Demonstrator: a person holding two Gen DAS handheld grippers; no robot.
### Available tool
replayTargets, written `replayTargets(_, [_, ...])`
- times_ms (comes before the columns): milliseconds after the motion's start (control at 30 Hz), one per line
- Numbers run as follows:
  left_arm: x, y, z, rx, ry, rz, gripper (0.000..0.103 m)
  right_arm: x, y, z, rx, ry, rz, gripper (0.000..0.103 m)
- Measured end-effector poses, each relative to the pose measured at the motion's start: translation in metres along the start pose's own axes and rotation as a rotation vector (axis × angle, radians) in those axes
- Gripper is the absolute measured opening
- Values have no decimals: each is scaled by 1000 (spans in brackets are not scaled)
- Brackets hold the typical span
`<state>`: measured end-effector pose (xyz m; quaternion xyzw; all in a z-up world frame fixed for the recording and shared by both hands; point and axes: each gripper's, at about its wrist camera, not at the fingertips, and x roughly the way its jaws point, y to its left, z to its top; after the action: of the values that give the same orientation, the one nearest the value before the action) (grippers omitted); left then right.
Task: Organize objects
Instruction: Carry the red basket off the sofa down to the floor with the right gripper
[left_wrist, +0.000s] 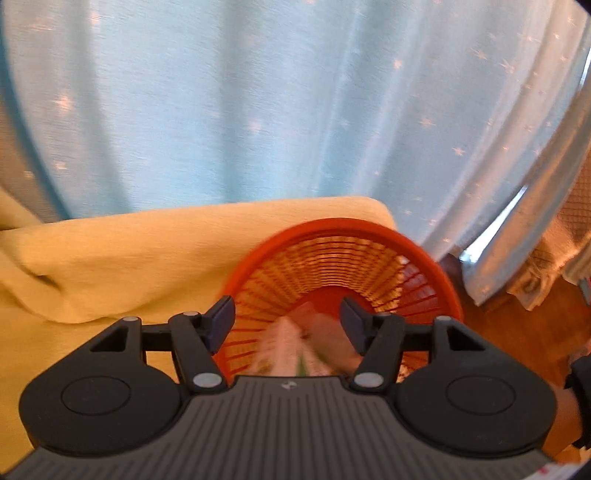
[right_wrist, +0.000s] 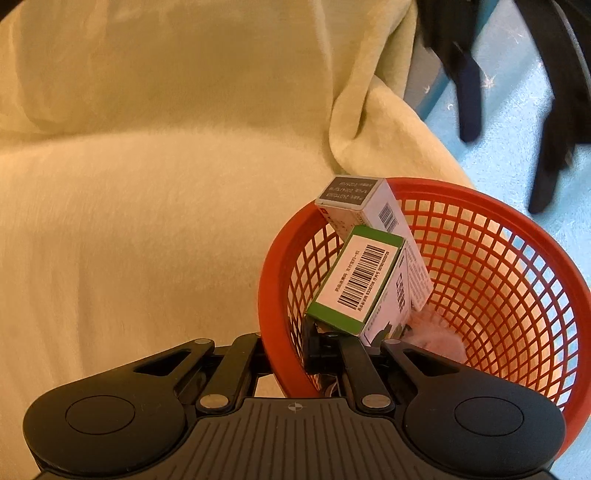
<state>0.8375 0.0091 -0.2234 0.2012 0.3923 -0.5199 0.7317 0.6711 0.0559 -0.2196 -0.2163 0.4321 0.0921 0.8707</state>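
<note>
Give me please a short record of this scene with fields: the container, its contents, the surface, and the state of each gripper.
container: red mesh basket, round, open top
contents: green-edged box with barcode leaning on a white box; something pink at the bottom, unclear
surface: yellow cloth
left gripper: open, above the basket, holding nothing
right gripper: fingers closed on the basket's near wall
background: light blue curtain
</note>
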Motion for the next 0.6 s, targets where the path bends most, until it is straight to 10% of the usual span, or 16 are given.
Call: replayTargets(600, [-63, 54, -88, -353, 59, 237, 62, 11, -47, 21, 50, 114, -10, 1])
